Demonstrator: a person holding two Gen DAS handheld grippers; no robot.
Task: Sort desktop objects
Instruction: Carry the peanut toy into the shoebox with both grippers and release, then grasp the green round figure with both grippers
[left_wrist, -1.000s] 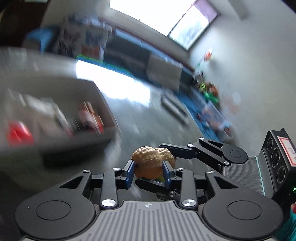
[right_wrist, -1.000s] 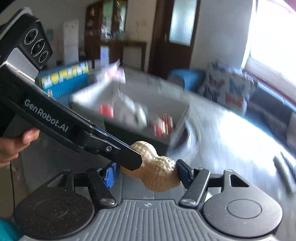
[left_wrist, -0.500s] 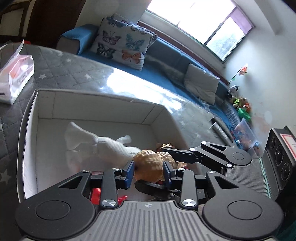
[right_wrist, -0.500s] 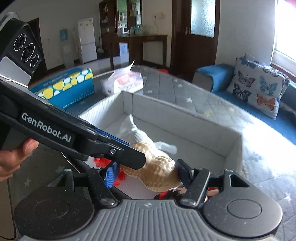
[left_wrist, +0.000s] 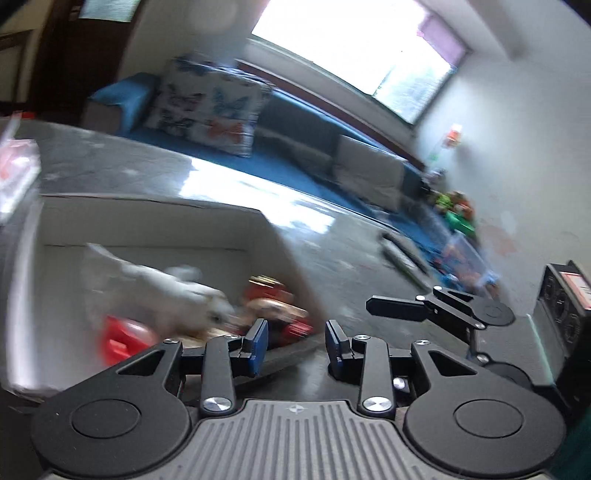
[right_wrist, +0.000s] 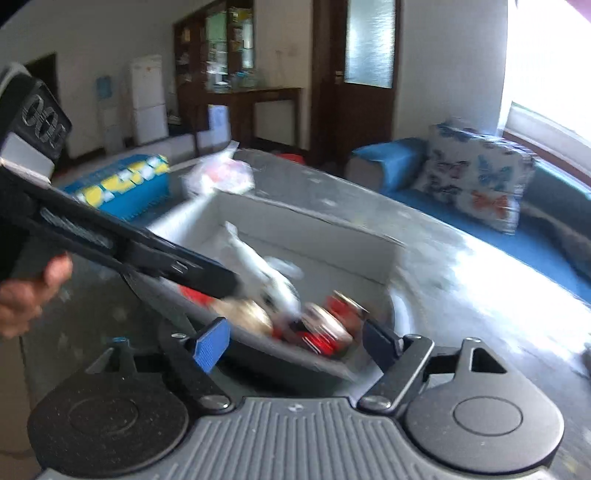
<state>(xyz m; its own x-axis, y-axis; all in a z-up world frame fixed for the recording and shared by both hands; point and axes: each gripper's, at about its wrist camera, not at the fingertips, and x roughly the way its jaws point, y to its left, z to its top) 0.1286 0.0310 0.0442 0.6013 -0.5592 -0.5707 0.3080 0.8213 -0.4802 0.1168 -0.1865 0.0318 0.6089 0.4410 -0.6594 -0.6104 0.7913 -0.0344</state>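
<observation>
The tan peanut-shaped toy (right_wrist: 245, 312) lies in the grey storage box (right_wrist: 306, 221) among a white sock (right_wrist: 266, 273) and red cans (right_wrist: 332, 325). In the left wrist view the box (left_wrist: 147, 221) holds the same sock (left_wrist: 166, 291) and red items (left_wrist: 122, 332). My left gripper (left_wrist: 294, 341) is open and empty over the box's near right corner. My right gripper (right_wrist: 291, 341) is open and empty above the box's near edge. The frames are motion-blurred.
A tissue pack (right_wrist: 221, 175) lies on the grey quilted table (right_wrist: 461, 280) behind the box. A blue and yellow box (right_wrist: 118, 184) stands at the left. A blue sofa with a butterfly cushion (right_wrist: 476, 177) is beyond the table.
Both grippers held the peanut toy between them; both have opened and the toy now lies in the box. Both grippers are pulling back from the box.
</observation>
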